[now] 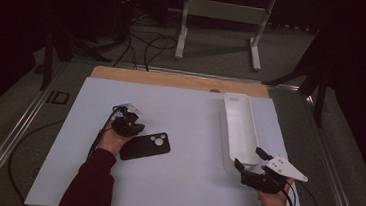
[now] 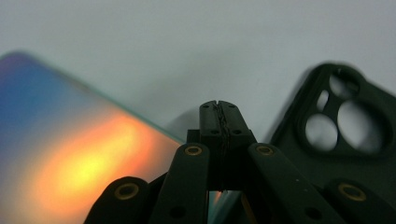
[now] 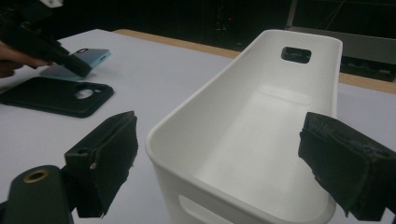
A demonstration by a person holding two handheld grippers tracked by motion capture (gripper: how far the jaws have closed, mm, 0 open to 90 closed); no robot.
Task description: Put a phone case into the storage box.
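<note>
Left hand-held gripper [image 1: 130,120] sits on the left half of the white counter [image 1: 184,183], jaws fully closed with nothing pinched between them; in the left gripper view the two tips [image 2: 219,116] meet along a thin seam. It's low over the counter, tips aimed between two items.

Flat black rubbery phone case with round camera cut-outs [image 1: 145,146] lies on the counter just right of and nearer the person than the left hand-held gripper, close to the hand. Same case shows at the right of the left gripper view [image 2: 345,135], cut-outs up, and in the right gripper view [image 3: 56,95].

Thin light-blue phone with a glossy, iridescent face [image 3: 77,64] lies flat just beyond the black case, under or against the left hand-held gripper's tips. Can't tell if they touch. It's the blurred blue-orange surface at the left of the left gripper view [image 2: 70,154]. In the high view a pale blue corner [image 1: 126,106] peeks out past the gripper.

Right hand-held gripper [image 1: 250,164] is at the near right, jaws spread wide and gripping nothing. They straddle the near end of the long white plastic bin with slotted handle holes [image 1: 239,130]; in the right gripper view the pads [image 3: 109,154] stand clear of the bin's walls [image 3: 187,140] on either side. Bin runs away from the person along the counter's right side, well apart from the phone and case.
</note>
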